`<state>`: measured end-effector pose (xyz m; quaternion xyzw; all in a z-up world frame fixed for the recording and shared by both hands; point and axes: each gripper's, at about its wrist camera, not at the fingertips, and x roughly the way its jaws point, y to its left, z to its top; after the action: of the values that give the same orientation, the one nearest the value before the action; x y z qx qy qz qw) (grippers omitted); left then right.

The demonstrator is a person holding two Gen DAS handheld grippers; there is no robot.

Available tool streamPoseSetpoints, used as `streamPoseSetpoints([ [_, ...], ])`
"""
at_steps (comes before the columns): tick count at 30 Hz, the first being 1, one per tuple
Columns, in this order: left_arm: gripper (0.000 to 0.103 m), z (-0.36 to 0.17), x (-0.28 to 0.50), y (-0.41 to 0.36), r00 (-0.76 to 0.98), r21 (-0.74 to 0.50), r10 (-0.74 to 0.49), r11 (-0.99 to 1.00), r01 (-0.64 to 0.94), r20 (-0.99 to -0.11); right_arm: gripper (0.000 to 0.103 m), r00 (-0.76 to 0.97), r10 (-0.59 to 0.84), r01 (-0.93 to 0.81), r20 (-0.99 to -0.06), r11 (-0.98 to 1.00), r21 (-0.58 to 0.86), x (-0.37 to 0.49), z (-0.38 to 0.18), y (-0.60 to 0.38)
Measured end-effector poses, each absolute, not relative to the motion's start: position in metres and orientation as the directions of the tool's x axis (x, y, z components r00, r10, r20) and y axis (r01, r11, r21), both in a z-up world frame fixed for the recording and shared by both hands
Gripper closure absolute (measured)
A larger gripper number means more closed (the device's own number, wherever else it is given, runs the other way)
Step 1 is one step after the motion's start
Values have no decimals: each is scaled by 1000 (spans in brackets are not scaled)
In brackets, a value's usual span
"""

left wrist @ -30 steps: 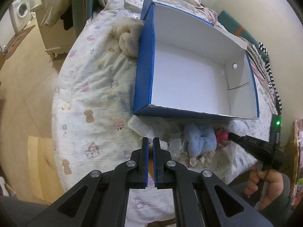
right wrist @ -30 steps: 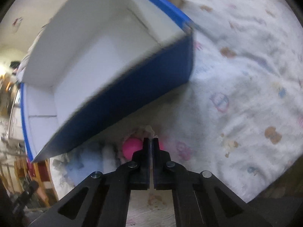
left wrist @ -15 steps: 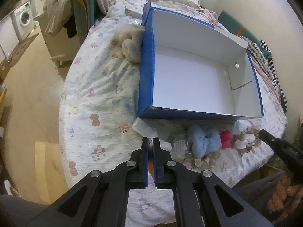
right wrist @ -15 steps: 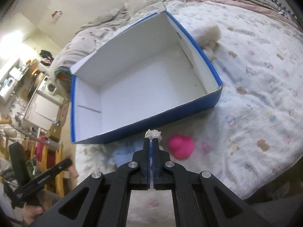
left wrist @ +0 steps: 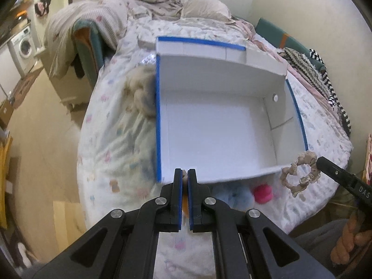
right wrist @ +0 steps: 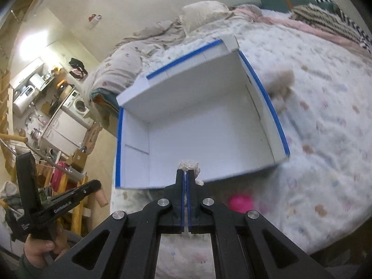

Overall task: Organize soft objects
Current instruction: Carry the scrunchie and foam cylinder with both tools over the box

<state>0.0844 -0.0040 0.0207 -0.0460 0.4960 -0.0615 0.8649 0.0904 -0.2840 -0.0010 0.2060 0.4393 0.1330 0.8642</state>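
Observation:
An open box (left wrist: 159, 116) (right wrist: 119, 139), blue outside and white inside, lies empty on the bed. My left gripper (left wrist: 184, 174) (right wrist: 98, 184) is shut on a small orange and tan item (left wrist: 184, 205) (right wrist: 102, 197) above the box's near wall. My right gripper (right wrist: 185, 173) (left wrist: 320, 161) is shut on a beige scrunchie (left wrist: 300, 174) (right wrist: 189, 164), which hangs at the box's near right corner. A pink soft toy (left wrist: 262, 191) (right wrist: 240, 202) and a light blue fluffy item (left wrist: 232, 197) lie on the bed in front of the box.
A beige fluffy item (left wrist: 141, 93) (right wrist: 279, 81) rests against the box's far-side wall on the patterned bedspread (left wrist: 111, 139). Crumpled bedding and pillows (left wrist: 204, 7) lie behind the box. The floor drops off left of the bed, towards a washing machine (left wrist: 23, 44).
Both grippers rose. The right one lifted the scrunchie off the bed to the box's near corner. The left view now looks over the box's near wall.

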Motion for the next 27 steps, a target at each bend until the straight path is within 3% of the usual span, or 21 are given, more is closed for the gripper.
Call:
streamPoseSetpoints([
  [8, 99, 37, 134, -24, 533, -114, -149, 989, 97, -833, 100, 604, 415, -75, -680, 879, 471, 138, 10, -278],
  [15, 99, 30, 167, -36, 536, -122, -159, 987, 105, -829, 100, 595, 395, -62, -700, 891, 450, 180, -12, -271],
  [27, 99, -35, 197, -66, 499, -84, -156, 983, 164, -852, 100, 496, 412, -10, -764, 883, 469, 203, -72, -261],
])
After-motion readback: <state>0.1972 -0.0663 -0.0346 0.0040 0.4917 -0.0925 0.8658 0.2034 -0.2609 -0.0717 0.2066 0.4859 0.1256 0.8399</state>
